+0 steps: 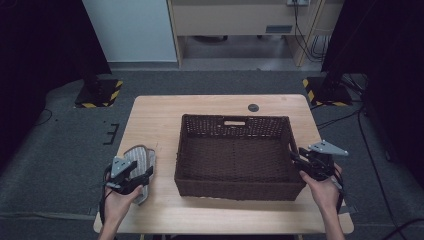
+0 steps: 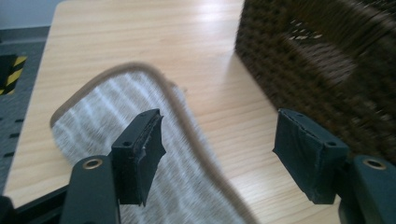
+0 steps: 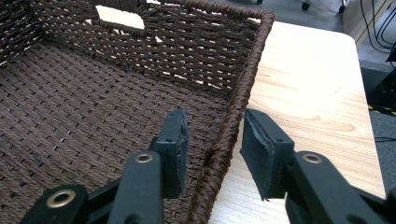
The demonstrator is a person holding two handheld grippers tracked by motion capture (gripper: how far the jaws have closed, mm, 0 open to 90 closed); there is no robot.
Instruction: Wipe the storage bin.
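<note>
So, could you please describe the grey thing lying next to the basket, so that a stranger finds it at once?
On the wooden table stands a big dark brown woven basket. To its left, near the table's front edge, lies a flat slipper under the left hand-held gripper. It is pale grey with faint stripes and a tan rim, the one soft, light thing there.

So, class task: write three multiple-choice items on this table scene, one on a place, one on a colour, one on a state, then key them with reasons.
1. Where does the grey slipper lie?
A inside the basket
B on the table left of the basket
C on the floor

2. What colour is the woven basket?
A dark brown
B white
C red

3. How does the right gripper stand?
A far from the basket
B clamped on the slipper
C jaws astride the basket's rim

Key: B, it rests on the wood beside the basket; A, the weave is dark brown; C, one jaw inside, one outside.
</note>
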